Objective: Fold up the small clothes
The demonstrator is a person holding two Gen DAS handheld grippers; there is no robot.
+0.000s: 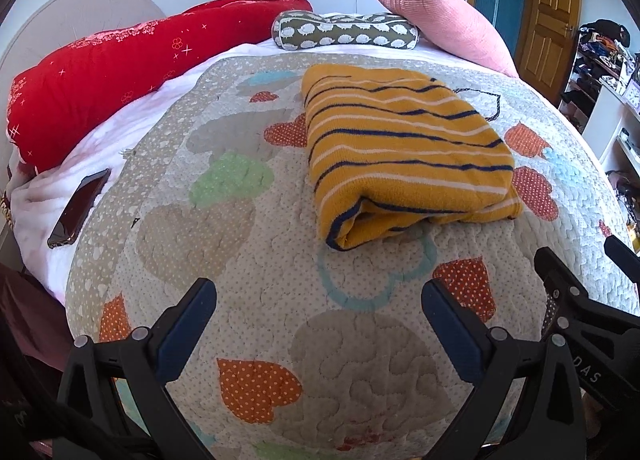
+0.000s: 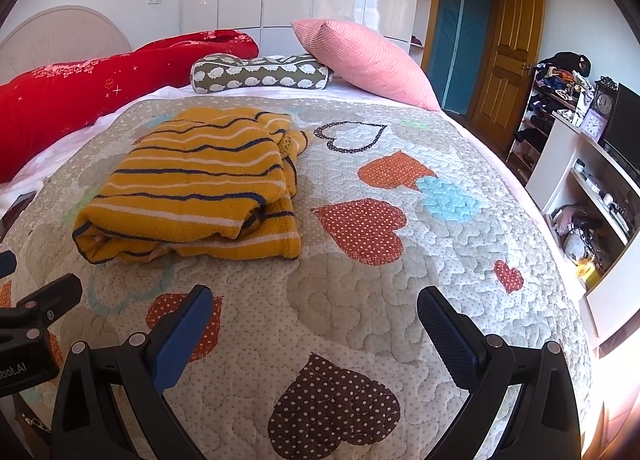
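- The mustard-yellow knitted garment with navy and white stripes (image 1: 404, 155) (image 2: 200, 183) lies folded into a thick bundle on the heart-patterned quilted bedspread (image 1: 360, 340), toward the pillows.
- Its right edge looks uneven; the fold seems nearly finished.
- The left tool (image 1: 319, 330) and right tool (image 2: 314, 336) both gape wide, empty, well short of it.
- Next likely calls for tidying that edge.
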